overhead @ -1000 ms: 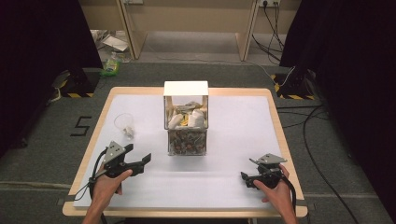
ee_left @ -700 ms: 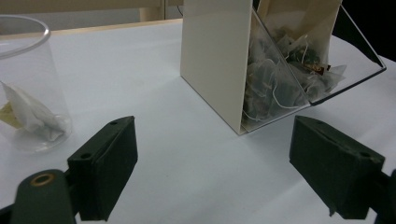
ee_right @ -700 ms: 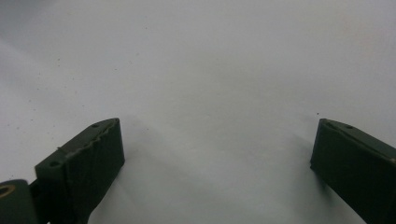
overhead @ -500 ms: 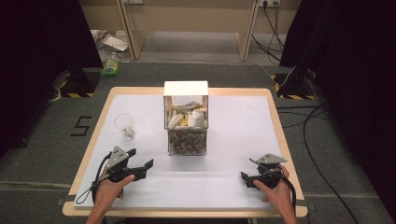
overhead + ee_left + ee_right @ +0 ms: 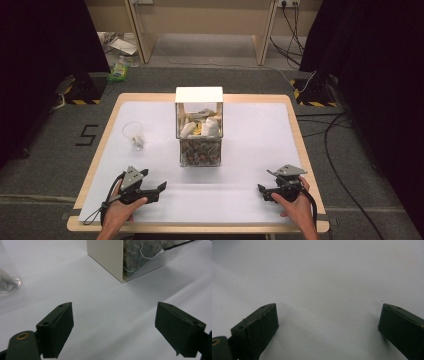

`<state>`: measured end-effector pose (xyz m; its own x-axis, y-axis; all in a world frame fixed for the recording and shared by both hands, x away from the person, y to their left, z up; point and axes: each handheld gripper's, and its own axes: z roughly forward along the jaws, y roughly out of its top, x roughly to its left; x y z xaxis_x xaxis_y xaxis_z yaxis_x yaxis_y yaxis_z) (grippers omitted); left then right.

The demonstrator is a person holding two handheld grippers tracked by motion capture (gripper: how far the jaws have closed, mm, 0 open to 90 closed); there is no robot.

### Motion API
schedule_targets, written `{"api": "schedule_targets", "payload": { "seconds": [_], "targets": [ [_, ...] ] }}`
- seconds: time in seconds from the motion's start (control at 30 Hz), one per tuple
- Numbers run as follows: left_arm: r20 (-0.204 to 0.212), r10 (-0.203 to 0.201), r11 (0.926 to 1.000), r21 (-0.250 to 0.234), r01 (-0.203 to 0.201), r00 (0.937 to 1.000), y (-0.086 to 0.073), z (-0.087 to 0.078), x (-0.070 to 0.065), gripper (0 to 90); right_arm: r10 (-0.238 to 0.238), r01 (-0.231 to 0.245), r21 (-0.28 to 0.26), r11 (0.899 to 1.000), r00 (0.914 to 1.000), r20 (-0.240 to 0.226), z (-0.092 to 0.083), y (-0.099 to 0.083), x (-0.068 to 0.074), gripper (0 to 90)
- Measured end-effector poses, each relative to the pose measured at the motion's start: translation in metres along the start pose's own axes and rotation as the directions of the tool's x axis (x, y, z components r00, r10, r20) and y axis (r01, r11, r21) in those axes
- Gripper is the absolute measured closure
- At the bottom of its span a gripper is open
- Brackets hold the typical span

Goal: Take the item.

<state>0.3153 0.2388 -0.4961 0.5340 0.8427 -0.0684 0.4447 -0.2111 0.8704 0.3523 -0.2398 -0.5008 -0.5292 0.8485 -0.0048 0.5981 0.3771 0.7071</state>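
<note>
High view shows the left tool (image 5: 161,187) and right tool (image 5: 261,190) low on the white surface (image 5: 250,135), both spread wide and holding nothing; the clear box (image 5: 199,134) stands mid-surface, well beyond them; a clear plastic cup (image 5: 134,135) sits to its left.

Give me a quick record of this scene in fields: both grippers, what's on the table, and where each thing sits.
left gripper: fingers open, holding nothing, low at the table's near left
right gripper: fingers open, holding nothing, low at the table's near right
box: clear-sided with a white top, at the table's centre, with white pieces and small mixed items inside
plastic cup: clear, left of the box, apart from it
table: white sheet over a wooden top
</note>
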Motion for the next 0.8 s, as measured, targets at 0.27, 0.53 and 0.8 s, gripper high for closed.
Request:
{"api": "schedule_targets", "payload": {
  "seconds": [0.27,0.53,0.8],
  "targets": [
    [0.012,-0.01,0.9998,0.014,0.01,0.9999,-0.008,-0.001,-0.004,14.9,0.002,-0.002,0.001,1.0,1.0,0.0,0.0,0.0,0.0,3.2],
    [-0.007,0.024,0.9997,0.009,-0.024,0.9997,-0.011,-0.005,-0.009,15.0,0.002,-0.002,0.0,1.0,1.0,0.001,0.0,0.0,0.0,3.2],
    [-0.006,0.042,0.9985,0.035,-0.042,0.9991,-0.019,-0.01,-0.016,15.0,0.002,-0.002,0.0,1.0,1.0,0.001,0.0,0.0,0.0,3.2]
  ]
}}
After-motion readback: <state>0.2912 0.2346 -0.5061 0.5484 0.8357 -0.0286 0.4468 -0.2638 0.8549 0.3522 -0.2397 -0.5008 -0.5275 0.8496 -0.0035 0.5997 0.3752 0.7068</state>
